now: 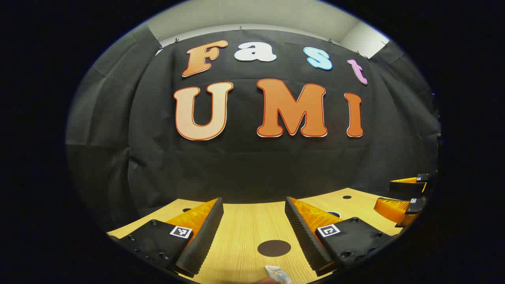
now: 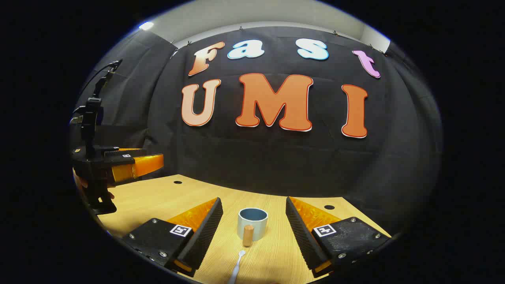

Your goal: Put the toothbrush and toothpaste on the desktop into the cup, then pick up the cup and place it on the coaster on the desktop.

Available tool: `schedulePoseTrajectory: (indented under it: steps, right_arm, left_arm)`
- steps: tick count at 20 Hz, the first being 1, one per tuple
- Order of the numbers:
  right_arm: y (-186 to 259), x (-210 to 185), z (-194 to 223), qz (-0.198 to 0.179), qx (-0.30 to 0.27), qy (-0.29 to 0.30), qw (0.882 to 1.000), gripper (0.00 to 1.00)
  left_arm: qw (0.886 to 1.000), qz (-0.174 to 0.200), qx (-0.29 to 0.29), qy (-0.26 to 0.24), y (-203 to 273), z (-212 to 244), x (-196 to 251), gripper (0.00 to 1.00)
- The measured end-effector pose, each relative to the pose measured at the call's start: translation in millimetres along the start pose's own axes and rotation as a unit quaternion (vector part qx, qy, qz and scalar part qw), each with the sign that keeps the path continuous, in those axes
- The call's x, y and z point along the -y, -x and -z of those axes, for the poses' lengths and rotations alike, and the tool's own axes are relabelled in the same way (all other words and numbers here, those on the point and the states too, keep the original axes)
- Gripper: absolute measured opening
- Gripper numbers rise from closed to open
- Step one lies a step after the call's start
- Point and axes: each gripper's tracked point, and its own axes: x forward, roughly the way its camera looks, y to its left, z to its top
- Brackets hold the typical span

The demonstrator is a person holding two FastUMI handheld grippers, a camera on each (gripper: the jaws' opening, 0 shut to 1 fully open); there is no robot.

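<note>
Wooden desktop [image 2: 272, 252] with round holes [image 2: 177, 182]; black cloth wall [image 2: 272, 165] behind.

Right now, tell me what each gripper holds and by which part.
Nothing is held. The left gripper and right gripper are both open over the desktop; toothpaste and toothbrush lie ungripped.

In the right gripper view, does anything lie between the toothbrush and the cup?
No. In the right gripper view, bare wooden desktop separates the toothbrush from the cup. Both lie between the open right tongs.
</note>
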Motion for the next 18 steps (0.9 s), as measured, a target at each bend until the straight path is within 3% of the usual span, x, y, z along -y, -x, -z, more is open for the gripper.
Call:
schedulePoseTrajectory:
  steps: [7,18]
  right_arm:
    - [0.7,-1.4,4.3,-0.004,-0.023,-0.010,1.000,0.96]
    - [-2.2,-6.4,26.0,-0.030,-0.107,-0.025,0.993,0.94]
  left_arm:
    - [1.000,0.000,-0.028,-0.001,1.6,9.5,-2.8,0.99]
    - [0.992,0.010,-0.127,0.001,0.2,52.0,-1.1,0.99]
